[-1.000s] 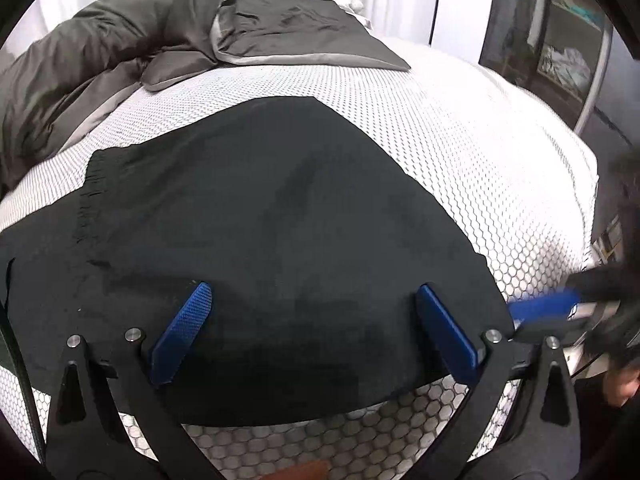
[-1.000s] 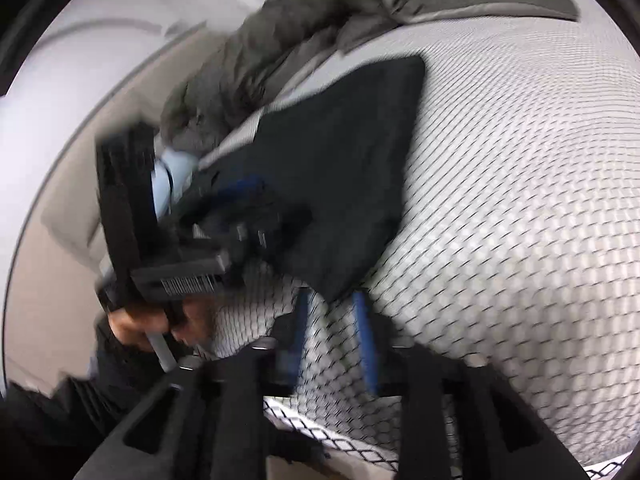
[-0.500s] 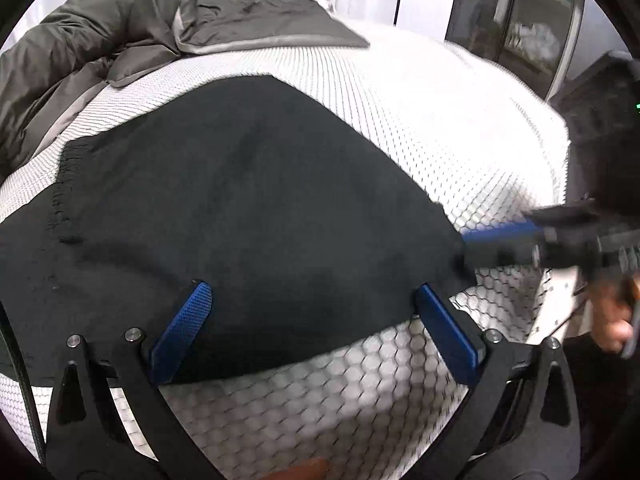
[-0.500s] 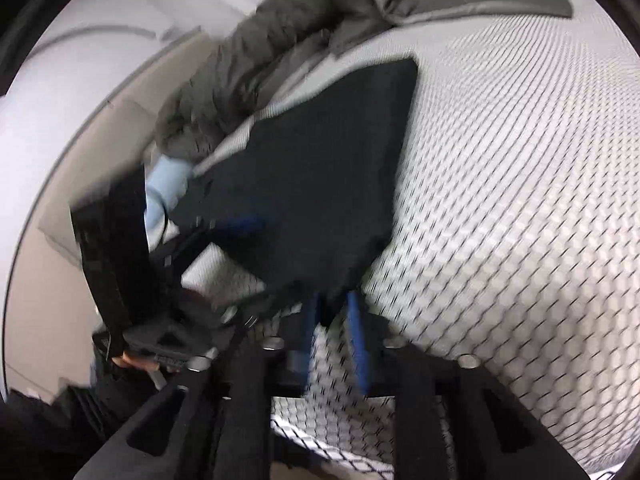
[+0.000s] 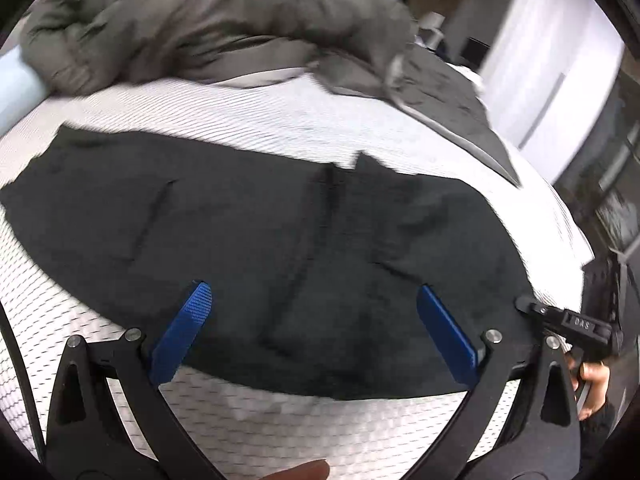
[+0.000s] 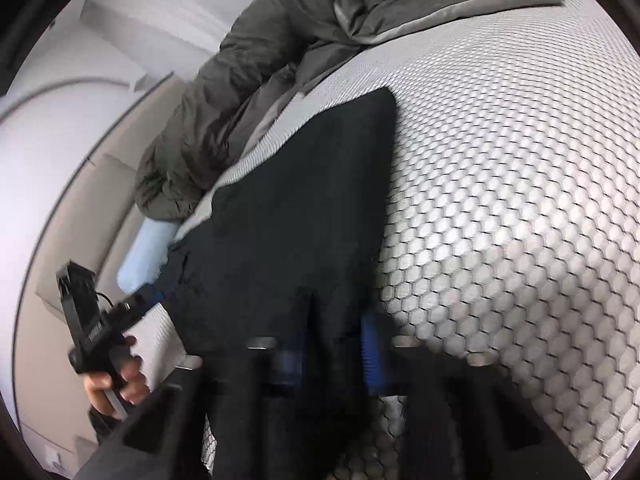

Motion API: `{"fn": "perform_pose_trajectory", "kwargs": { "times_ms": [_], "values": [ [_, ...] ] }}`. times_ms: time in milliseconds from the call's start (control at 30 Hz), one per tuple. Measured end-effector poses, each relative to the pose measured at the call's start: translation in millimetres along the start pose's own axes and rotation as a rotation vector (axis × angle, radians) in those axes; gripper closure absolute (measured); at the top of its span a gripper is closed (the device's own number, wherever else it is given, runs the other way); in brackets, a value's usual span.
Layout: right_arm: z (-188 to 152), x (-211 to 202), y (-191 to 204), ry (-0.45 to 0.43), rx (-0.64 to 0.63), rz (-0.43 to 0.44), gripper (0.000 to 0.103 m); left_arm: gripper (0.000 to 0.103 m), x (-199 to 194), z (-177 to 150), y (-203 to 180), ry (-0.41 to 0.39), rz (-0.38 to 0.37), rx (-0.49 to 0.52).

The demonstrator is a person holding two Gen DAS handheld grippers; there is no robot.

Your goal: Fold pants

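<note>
I have the black pants (image 5: 280,240) spread flat near the bed's (image 5: 280,420) front edge, so both hems are within reach. My right gripper (image 6: 332,356) has just closed, pinching the corner of the pants to lift a fold. My left gripper (image 5: 316,332) hangs wide open over the near hem, gripping nothing. Motion blur hides the pinch point, and the grey duvet (image 5: 208,24) covers the headboard side.
</note>
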State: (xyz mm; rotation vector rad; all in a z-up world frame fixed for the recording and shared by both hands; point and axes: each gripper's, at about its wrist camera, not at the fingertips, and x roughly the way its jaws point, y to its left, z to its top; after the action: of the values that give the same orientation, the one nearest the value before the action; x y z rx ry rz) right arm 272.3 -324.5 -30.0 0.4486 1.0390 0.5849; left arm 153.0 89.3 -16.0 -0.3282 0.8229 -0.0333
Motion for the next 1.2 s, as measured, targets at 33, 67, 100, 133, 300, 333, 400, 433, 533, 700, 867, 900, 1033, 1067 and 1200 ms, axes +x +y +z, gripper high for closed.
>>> {"fn": "perform_pose_trajectory", "kwargs": {
  "times_ms": [33,67,100,133,300,333,400,433,533,700,867,900,1033,1067,1200],
  "values": [
    [4.1,-0.5,1.8,-0.008,-0.020,-0.007,0.092,0.001,-0.6,-0.7,7.4,0.002,0.009,-0.009],
    [5.8,-7.4,-0.2,-0.019,-0.030,-0.002,0.093,0.001,-2.6,-2.8,15.8,0.003,0.023,-0.015],
    [11.6,-13.0,-2.0,-0.039,-0.023,-0.003,0.093,0.001,-6.6,-6.7,23.8,0.005,0.030,-0.016],
    [15.3,-18.3,-6.4,-0.054,-0.014,-0.012,0.093,0.001,-9.5,-8.9,29.5,0.008,0.035,-0.014],
    [28.3,-32.3,-29.4,-0.050,0.064,-0.080,0.080,0.001,-14.0,-22.8,48.2,0.033,0.058,0.031],
    [27.5,-36.3,-28.2,-0.062,0.073,-0.103,0.077,0.001,-15.0,-25.0,48.5,0.035,0.056,0.039],
    [25.0,-47.1,-12.4,-0.108,0.015,-0.123,0.058,0.001,-15.2,-29.7,45.4,0.036,0.028,0.047],
    [24.6,-48.8,-2.0,-0.119,-0.022,-0.121,0.052,0.001,-14.5,-28.8,42.0,0.028,0.001,0.039],
    [19.5,-45.5,16.2,-0.107,-0.096,-0.113,0.047,0.003,-11.3,-21.4,30.7,-0.003,-0.072,-0.007],
    [11.2,-30.7,9.8,-0.039,-0.078,-0.147,0.047,0.057,16.9,-16.0,-2.2,0.055,-0.126,0.110],
    [6.0,-38.8,-1.7,-0.026,-0.054,-0.141,0.044,0.081,25.4,-18.7,-2.1,0.108,-0.084,0.196],
    [4.3,-40.1,-5.9,-0.015,-0.038,-0.141,0.044,0.081,23.1,-17.8,2.4,0.104,-0.075,0.188],
    [-8.5,-41.8,-9.6,0.042,-0.039,-0.092,0.044,0.081,25.6,-17.6,14.4,0.101,-0.022,0.148],
    [-12.5,-44.7,-8.3,0.047,-0.048,-0.072,0.044,0.081,27.5,-16.6,15.6,0.107,-0.025,0.139],
    [-24.0,-36.2,-2.8,0.082,-0.095,-0.080,0.049,0.081,30.3,-15.8,14.5,0.101,-0.003,0.163]
  ]
}}
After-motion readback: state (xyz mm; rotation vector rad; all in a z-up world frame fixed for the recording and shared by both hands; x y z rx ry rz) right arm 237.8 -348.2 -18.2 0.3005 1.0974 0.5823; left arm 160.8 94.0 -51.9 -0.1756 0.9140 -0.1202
